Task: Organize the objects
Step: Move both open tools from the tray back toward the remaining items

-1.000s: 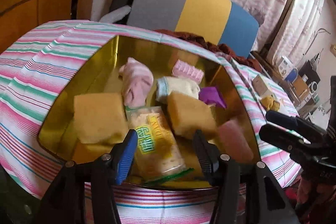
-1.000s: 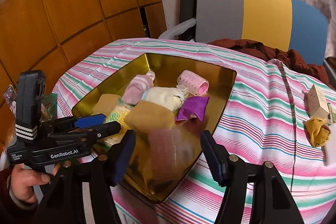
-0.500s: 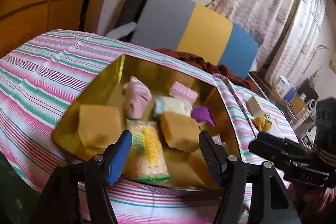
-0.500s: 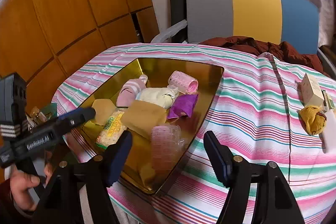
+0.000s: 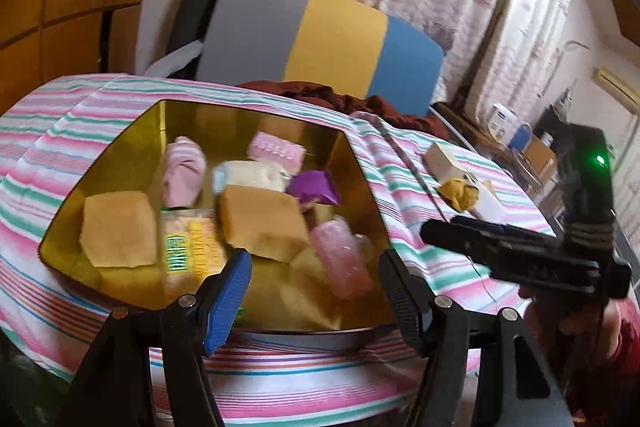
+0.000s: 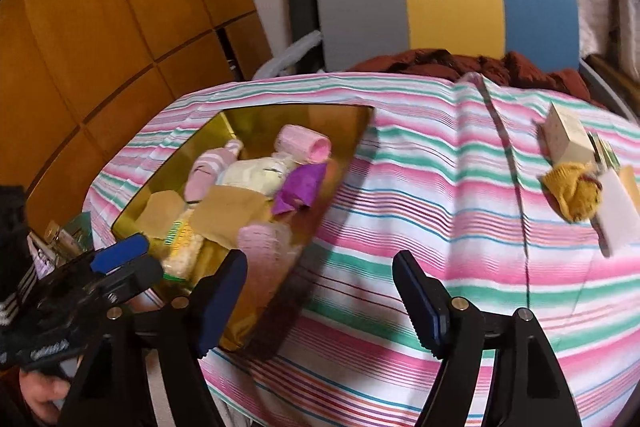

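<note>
Left wrist view looks straight into the gold tray [image 5: 120, 143]: two tan sponges [image 5: 118, 227], snack packet [image 5: 192, 247], pink striped sock [image 5: 182, 171], pale cloth bundle [image 5: 250, 175], purple cloth [image 5: 314, 187], pink curler [image 5: 276, 151], translucent pink bottle [image 5: 342, 259] near the front. Left gripper [image 5: 316, 287] jaws wide apart, nothing between them, hovering at tray's near edge; they have just been opening. Right wrist view shows the tray [image 6: 248, 125] off to the left, plus bare striped tablecloth [image 6: 440, 187] ahead; right gripper [image 6: 320, 295] jaws also spread, empty, just opening, above the cloth. Far right on the table, both views: mustard knit item [image 6: 574, 191], small cream box [image 6: 564, 135]. Right view alone shows wood panelling [image 6: 100, 27]; left view alone shows curtains [image 5: 480, 7]. Grey-yellow-blue chair back [image 6: 448, 3] behind the table, dark red garment [image 6: 460, 63] on it.
</note>
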The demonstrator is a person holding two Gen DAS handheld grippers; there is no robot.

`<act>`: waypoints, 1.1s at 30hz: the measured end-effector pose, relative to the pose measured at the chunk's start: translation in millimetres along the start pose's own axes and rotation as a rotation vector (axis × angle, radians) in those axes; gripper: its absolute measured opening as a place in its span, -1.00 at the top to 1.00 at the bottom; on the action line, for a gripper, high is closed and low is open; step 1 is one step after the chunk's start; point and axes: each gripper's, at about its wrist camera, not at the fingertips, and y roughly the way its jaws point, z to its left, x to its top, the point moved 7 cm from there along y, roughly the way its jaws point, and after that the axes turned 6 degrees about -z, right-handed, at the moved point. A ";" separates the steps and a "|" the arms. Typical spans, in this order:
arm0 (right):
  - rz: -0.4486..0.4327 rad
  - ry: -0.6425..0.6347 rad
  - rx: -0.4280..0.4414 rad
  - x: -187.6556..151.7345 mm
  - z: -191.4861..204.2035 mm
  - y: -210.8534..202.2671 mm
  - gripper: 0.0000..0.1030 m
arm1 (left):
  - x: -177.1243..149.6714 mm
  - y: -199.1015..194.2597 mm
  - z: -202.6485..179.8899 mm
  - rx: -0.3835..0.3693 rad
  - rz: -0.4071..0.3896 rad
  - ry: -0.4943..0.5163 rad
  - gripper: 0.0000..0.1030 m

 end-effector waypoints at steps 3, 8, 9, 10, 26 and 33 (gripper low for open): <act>-0.006 0.024 -0.023 -0.5 -18.0 -5.4 -0.47 | -1.5 3.0 -14.3 -0.034 0.017 0.030 -0.30; 0.001 0.045 -0.092 -1.7 -58.1 -14.8 -0.47 | 0.7 12.7 -36.0 -0.072 0.047 0.062 -0.42; 0.004 0.054 -0.111 -2.0 -69.4 -17.6 -0.48 | 1.8 16.0 -42.8 -0.090 0.059 0.068 -0.46; 0.009 0.064 -0.125 -2.2 -80.1 -19.9 -0.49 | 2.2 18.6 -47.6 -0.099 0.068 0.073 -0.47; 0.035 0.032 -0.546 21.3 -257.8 -43.0 -0.53 | -20.0 43.9 -126.4 -0.217 0.197 0.173 -0.47; 0.079 -0.124 -0.658 25.4 -295.8 -18.1 -0.45 | -27.0 48.4 -137.2 -0.210 0.220 0.190 -0.47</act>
